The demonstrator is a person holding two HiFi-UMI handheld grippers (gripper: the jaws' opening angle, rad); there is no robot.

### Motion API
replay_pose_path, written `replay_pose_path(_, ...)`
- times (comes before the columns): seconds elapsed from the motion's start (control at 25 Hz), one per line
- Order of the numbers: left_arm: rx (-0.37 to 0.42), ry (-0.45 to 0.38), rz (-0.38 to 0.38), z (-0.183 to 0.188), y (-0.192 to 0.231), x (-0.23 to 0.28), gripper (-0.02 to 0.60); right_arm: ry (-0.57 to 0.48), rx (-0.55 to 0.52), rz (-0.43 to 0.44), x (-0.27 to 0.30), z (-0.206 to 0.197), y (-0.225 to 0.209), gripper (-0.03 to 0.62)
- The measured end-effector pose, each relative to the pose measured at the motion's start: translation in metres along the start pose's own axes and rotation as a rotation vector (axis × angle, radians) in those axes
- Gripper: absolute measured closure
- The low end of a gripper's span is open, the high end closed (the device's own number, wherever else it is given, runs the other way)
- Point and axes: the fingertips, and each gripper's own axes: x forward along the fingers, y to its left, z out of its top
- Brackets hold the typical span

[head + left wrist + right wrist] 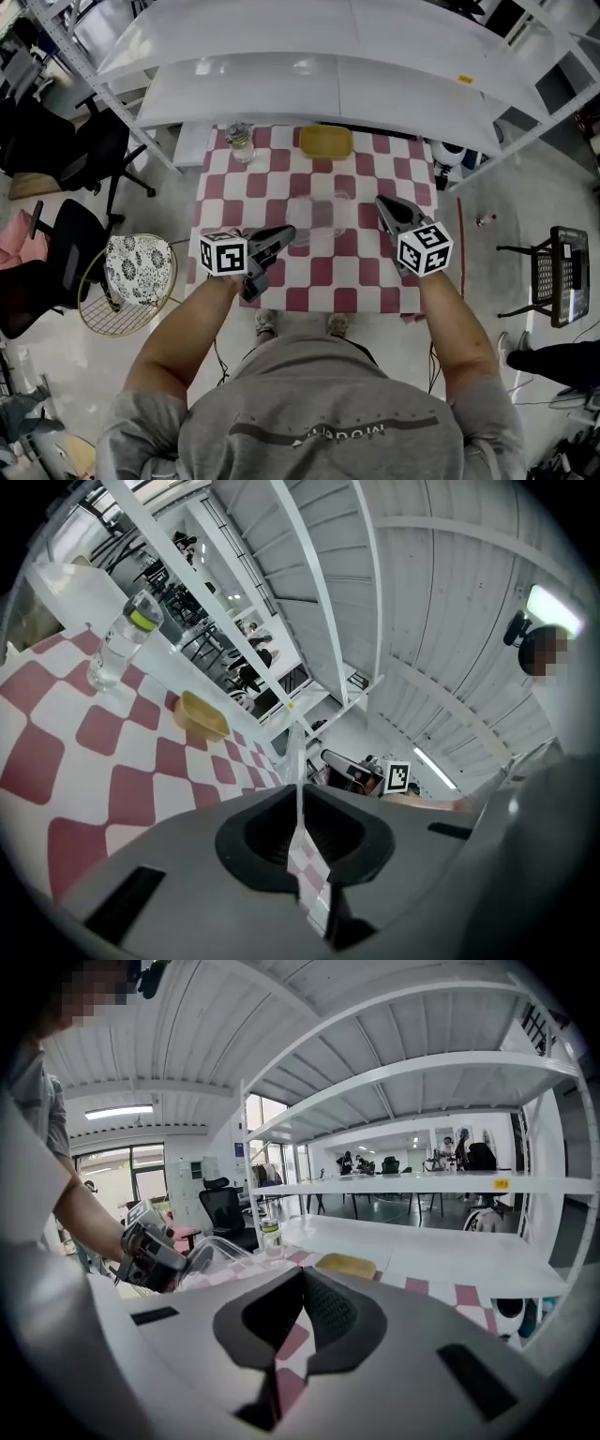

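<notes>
Head view: your left gripper [287, 234] is clamped tight on the thin near-left rim of the clear tub [319, 214]. The tub is over the middle of the checked table [225, 183], mouth apparently up, long axis roughly left to right. Your right gripper [381, 201], jaws together and empty, is just beside the tub's right side. Risk: with a one-edge pinch, the wall may flex and slip free, and the tub could tip.
</notes>
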Motion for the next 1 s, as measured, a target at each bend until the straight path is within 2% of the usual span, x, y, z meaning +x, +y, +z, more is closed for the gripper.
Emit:
replay_pose_path(0.44,-0.077,0.069,0.054,-0.066,0.030,0.000,0.549,0.081,0.090,0.009,-0.001,-0.075,0.008,0.568)
replay_pose_path(0.56,-0.066,0.070,0.066,-0.074,0.037,-0.001,0.549,0.090,0.101,0.005,0.000,-0.088,0.007,0.568)
replay_pose_path(0.68,0.004,0.074,0.083,-0.079,0.040,-0.002,0.549,0.095,0.107,0.001,0.000,-0.100,0.008,0.568)
replay_pose_path(1.0,0.298,0.098,0.155,-0.076,0.038,0.001,0.549,0.117,0.163,0.009,0.002,-0.128,0.020,0.568)
